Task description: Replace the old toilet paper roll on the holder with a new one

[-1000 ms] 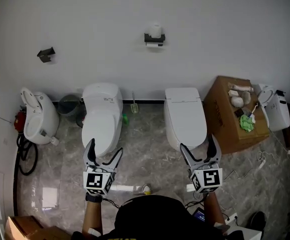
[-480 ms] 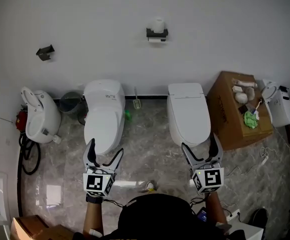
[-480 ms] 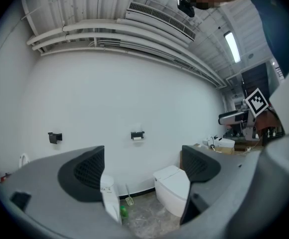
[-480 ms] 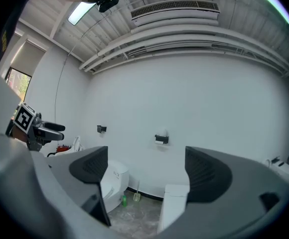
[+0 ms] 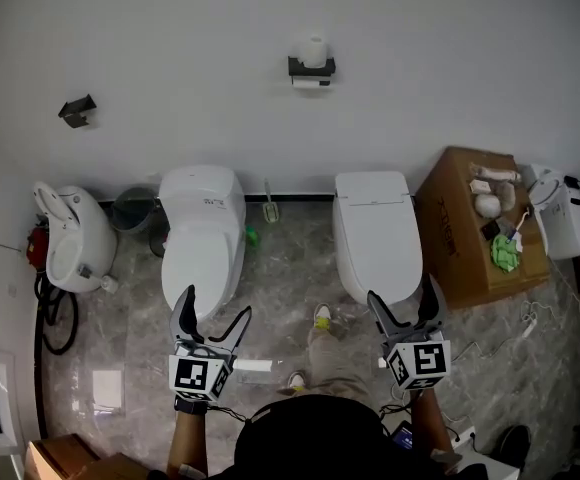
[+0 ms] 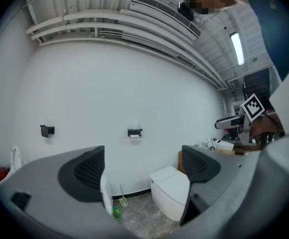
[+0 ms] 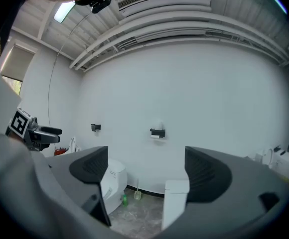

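Observation:
A black toilet paper holder [image 5: 311,69] hangs on the white wall with a white roll [image 5: 315,51] standing on top of it. The same holder [image 6: 134,132] shows small in the left gripper view and again [image 7: 157,132] in the right gripper view. On a cardboard box [image 5: 460,233] at the right lie white rolls [image 5: 487,205]. My left gripper [image 5: 210,315] is open and empty, low in the head view before the left toilet. Before the right toilet, my right gripper [image 5: 404,305] is also open and empty. Both are far from the holder.
Two white toilets [image 5: 202,230] [image 5: 375,232] stand against the wall with a brush [image 5: 271,209] between them. A third toilet [image 5: 70,236] and a bin [image 5: 133,209] are at the left. A second black bracket [image 5: 76,109] is on the wall. My shoe [image 5: 322,317] shows on the marble floor.
The view has moved slightly toward the wall. One foot has stepped forward into view between the grippers. Both grippers stay open and keep their places.

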Available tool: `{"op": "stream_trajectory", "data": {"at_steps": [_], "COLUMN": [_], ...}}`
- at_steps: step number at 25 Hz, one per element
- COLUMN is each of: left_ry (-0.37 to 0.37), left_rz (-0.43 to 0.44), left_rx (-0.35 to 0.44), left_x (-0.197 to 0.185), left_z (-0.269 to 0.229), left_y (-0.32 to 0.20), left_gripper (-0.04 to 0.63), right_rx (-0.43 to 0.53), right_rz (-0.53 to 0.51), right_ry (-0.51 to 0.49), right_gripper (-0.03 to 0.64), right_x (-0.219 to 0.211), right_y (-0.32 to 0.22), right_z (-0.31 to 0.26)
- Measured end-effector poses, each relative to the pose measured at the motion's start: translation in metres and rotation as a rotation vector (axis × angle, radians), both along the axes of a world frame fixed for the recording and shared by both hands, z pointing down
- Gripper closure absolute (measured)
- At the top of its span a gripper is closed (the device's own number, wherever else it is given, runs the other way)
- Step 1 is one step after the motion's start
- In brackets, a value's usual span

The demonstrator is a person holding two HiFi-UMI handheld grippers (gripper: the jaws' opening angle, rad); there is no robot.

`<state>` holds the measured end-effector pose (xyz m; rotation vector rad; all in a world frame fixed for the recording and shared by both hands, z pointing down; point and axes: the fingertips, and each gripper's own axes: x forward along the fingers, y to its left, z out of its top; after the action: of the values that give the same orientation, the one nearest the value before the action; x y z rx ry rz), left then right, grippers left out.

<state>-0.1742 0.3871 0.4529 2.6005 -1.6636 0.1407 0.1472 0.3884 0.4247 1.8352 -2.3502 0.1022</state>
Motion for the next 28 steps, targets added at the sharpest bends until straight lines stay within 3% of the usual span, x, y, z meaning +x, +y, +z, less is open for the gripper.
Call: {"op": "stream_trajectory", "data": {"at_steps": [5, 10, 15, 19, 21, 28], "left_ry": [0.019, -0.015, -0.033, -0.052, -0.061, -0.062], "left_rz": [-0.007, 0.029, 0.011, -0.011, -0.023, -0.03], "left_rx": [-0.022, 0.02, 0.069, 0.099, 0.069, 0.045], "left_x": [0.02, 0.075, 0.102, 0.112, 0.116, 0.124], "left_z": [0.003, -0.035, -0.061, -0.075, -0.073, -0.056], "left_y": [-0.075, -0.168, -0.244, -0.281, -0.294, -0.335], "left_gripper": [0.124, 0.124, 0.124, 0.124, 0.124, 0.124], "right_rx": [-0.013, 0.019, 0.056, 0.077, 0.077, 0.055], "right_rz": [-0.023, -0.02, 0.001, 0.001, -0.002, -0.05], "right_ry": [-0.005, -0.025, -0.051, -0.05, -0.039, 0.1], "right_gripper": [0.146, 0.146, 0.146, 0.146, 0.146, 0.146], "right_x": [0.014, 0.047, 0.085, 0.103, 0.106, 0.094], "right_y": [-0.087, -0.176, -0.248, -0.286, -0.299, -0.347], "right_z": [0.005, -0.012, -0.025, -0.024, -0.023, -0.007]}}
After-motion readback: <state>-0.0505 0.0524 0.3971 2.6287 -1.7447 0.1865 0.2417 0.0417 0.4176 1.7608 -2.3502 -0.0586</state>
